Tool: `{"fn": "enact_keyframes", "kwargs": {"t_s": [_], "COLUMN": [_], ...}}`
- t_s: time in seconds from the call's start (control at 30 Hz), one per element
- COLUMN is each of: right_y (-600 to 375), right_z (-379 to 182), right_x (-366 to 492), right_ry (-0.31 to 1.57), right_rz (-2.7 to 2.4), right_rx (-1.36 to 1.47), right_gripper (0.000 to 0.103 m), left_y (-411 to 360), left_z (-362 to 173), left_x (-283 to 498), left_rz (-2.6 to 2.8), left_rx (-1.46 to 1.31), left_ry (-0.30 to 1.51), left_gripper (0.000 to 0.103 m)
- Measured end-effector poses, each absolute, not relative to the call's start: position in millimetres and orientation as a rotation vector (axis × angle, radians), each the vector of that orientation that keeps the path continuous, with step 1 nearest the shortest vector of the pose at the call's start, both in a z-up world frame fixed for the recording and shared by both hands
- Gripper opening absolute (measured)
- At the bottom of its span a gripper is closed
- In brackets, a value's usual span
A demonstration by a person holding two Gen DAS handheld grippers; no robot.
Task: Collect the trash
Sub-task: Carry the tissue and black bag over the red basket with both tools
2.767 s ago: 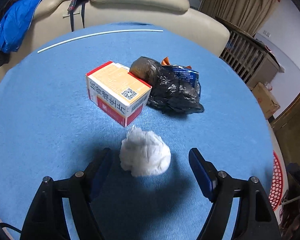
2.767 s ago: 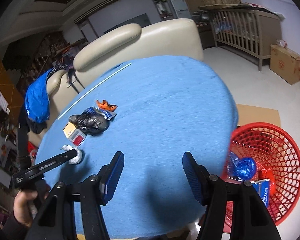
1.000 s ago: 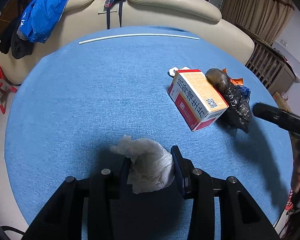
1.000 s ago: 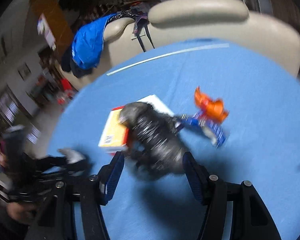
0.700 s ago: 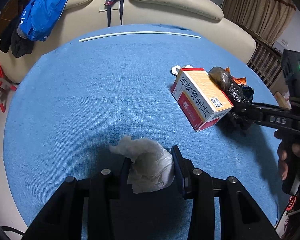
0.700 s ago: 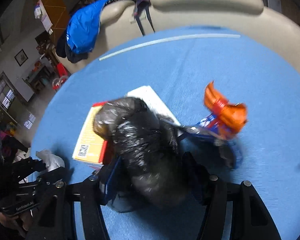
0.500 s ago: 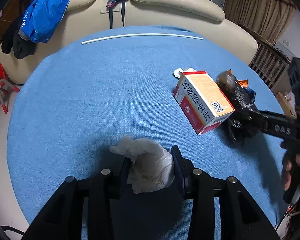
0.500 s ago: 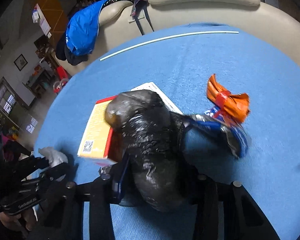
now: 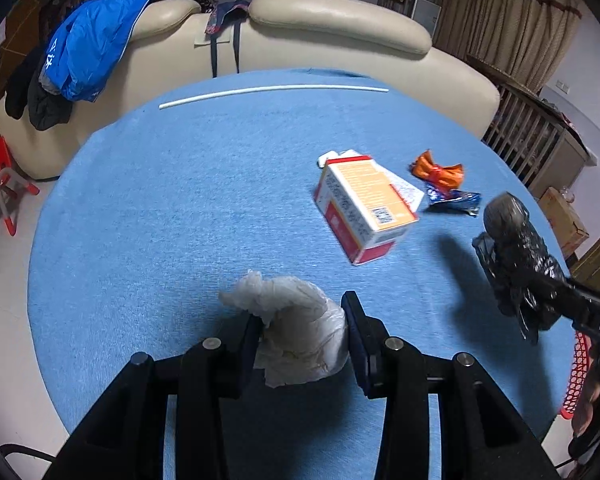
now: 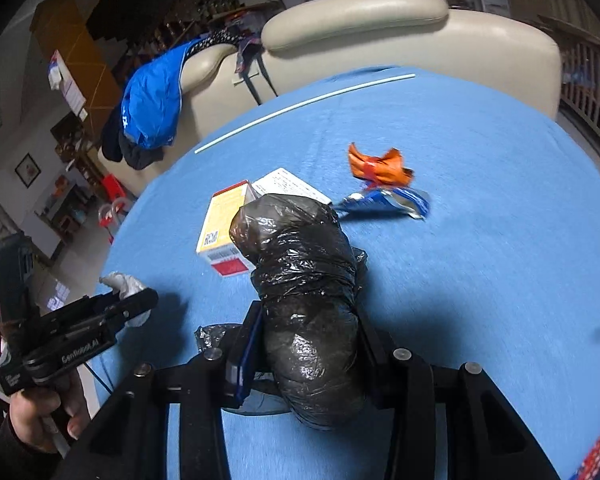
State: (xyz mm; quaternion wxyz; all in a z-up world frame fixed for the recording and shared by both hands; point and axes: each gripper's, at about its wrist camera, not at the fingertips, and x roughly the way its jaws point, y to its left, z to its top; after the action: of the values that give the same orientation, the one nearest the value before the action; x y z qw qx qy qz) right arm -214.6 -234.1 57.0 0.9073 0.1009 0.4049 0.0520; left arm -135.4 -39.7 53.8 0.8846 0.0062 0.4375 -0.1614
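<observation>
My left gripper point(image 9: 302, 334) is shut on a crumpled white tissue wad point(image 9: 296, 328), held just above the blue tablecloth point(image 9: 188, 208). In the right wrist view my right gripper point(image 10: 308, 340) is shut on a black plastic bag bundle point(image 10: 304, 280), lifted off the cloth; the same black bag point(image 9: 516, 256) hangs at the right edge of the left wrist view. On the cloth lie an orange-and-white carton point(image 9: 360, 208), an orange wrapper point(image 9: 438, 170) and a blue wrapper point(image 9: 454, 198). The left gripper point(image 10: 134, 308) and the tissue point(image 10: 120, 284) also show at the lower left.
A thin white rod point(image 9: 272, 94) lies along the cloth's far edge. Behind it stands a cream sofa point(image 9: 340, 28) with a blue jacket point(image 9: 88, 48) draped on it. A red basket point(image 9: 578, 376) sits on the floor at the right. A hand point(image 10: 40, 412) grips the left tool.
The right gripper closed on the black bag and lifted it away from the carton, toward the right. The orange and blue wrappers are now uncovered. The left gripper kept its hold on the tissue.
</observation>
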Motion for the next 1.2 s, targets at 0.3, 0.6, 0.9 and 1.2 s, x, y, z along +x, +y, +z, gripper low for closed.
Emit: {"fn": "enact_keyframes", "kwargs": {"t_s": [0.3,0.6,0.9,1.2], "right_y": [-254.1,-274.3,-290.7,-315.4], "right_z": [69.6,77.2,90.6,97.2], "right_x": [-255.3,-281.8,-306.9,-335.4], "right_ry": [0.758,0.698,0.639,0.590], "right_rz": [0.081,0.052,0.022,-0.030], "right_rx": [0.306,0.380,0.411,0.453], "right_gripper": [0.045,0.045,0.045,0.045], "left_y": [-63.6,-91.3,-117.8,-127.4], "left_z": [76.1,97.2,117.6,132.0], "left_x": [-150.5,-164.9,-174.6,-172.2], "left_rz": [-0.373,-0.422,-0.522,-0.567], "left_rx": [0.066,0.124,0.107,0.074], "left_ry": [0.863,0.819,0.801,0.793], "left_gripper": [0.042,0.042,0.041,0.041]}}
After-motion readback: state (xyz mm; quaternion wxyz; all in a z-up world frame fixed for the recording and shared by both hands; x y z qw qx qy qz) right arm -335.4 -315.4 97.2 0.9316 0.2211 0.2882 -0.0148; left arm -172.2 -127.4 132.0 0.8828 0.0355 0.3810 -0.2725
